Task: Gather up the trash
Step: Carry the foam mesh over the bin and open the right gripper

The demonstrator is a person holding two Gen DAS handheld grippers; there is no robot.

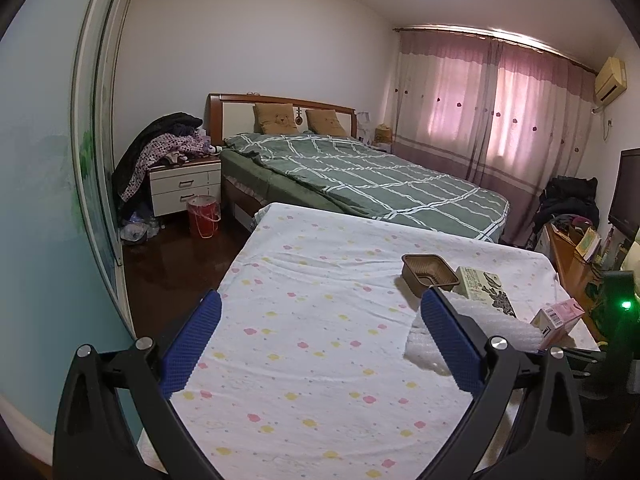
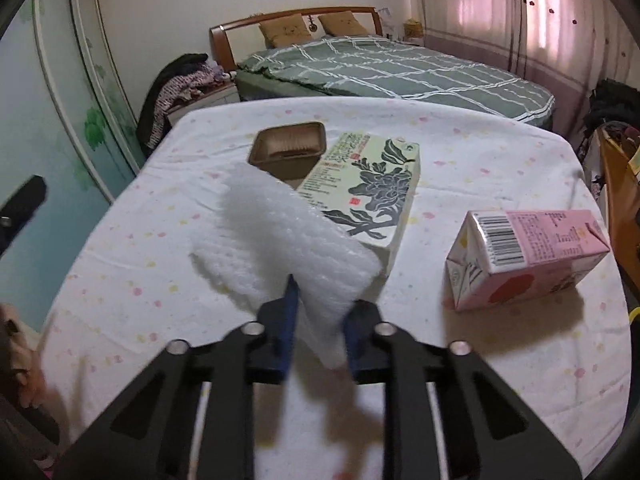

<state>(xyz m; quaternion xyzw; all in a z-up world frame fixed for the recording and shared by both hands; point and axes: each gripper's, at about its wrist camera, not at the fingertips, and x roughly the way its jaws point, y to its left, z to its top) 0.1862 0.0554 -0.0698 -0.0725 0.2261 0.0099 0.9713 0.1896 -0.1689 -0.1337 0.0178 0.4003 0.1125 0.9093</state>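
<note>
My right gripper (image 2: 322, 300) is shut on a crumpled sheet of white bubble wrap (image 2: 280, 232), which stands up from the table between the blue pads. Beyond the wrap lie a cream box with a black flower print (image 2: 372, 184) and a small brown plastic tray (image 2: 288, 146). A pink drink carton (image 2: 528, 256) lies on its side to the right. My left gripper (image 1: 320, 300) hangs open over the white dotted tablecloth (image 1: 304, 360), with nothing between its fingers. From that side the bubble wrap (image 1: 500, 328), tray (image 1: 428, 270), box (image 1: 484, 286) and carton (image 1: 558, 318) sit to its right.
A red bucket (image 1: 204, 216) stands on the dark floor by a white nightstand (image 1: 184, 184) piled with clothes. A bed with a green checked cover (image 1: 380, 184) lies behind the table. A wooden desk (image 1: 572, 264) crowds the right edge; a sliding wardrobe door (image 1: 92, 160) runs along the left.
</note>
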